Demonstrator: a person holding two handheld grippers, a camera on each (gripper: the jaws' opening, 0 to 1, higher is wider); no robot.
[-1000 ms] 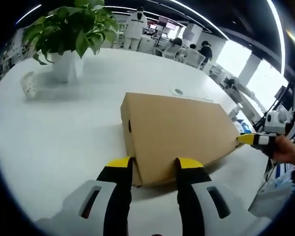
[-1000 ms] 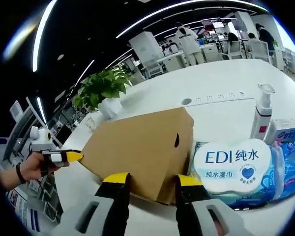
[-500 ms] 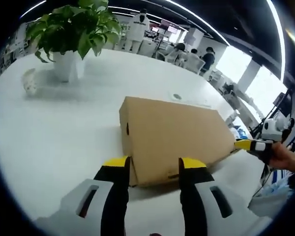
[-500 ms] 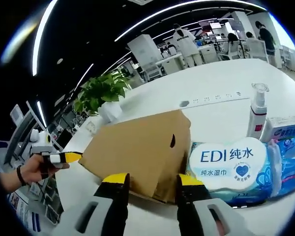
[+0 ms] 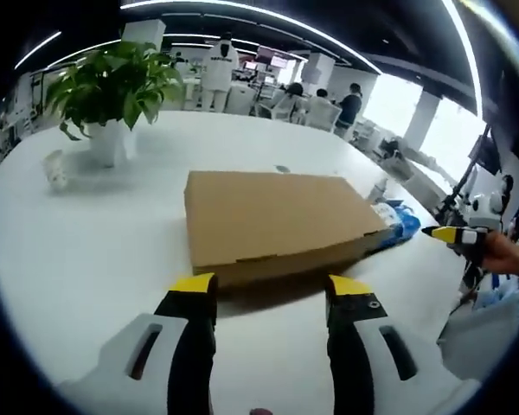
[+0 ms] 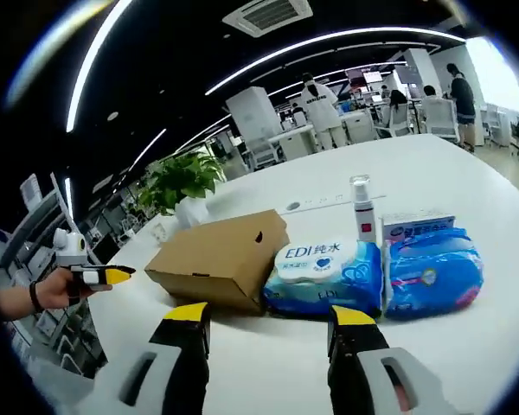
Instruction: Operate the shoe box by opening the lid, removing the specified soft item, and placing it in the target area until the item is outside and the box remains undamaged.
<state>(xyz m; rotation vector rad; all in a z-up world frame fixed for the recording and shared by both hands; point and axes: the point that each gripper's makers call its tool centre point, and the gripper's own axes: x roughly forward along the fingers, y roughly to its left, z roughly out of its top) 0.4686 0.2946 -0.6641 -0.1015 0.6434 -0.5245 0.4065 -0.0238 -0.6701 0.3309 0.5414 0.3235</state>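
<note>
On the smooth white table point(image 5: 78, 259) of the open office, you had drawn both grippers back from the shoe box point(image 5: 272, 220), which they touched a second earlier. The plain cardboard box lay flat, lid closed. Your left gripper point(image 5: 268, 290) and right gripper point(image 6: 270, 318) stood wide and empty. Glossy wipe packs point(image 6: 324, 277) sat beside the box.

Bright, even light falls from long ceiling strips point(image 6: 242, 73), which the fisheye bends into arcs. Beyond the cardboard box point(image 5: 272, 220), windows point(image 5: 454, 130) blow out to white glare. The box casts a soft shadow on the glossy white bench point(image 5: 86, 251). Edges curve and blur; the centres stay sharp.
</note>
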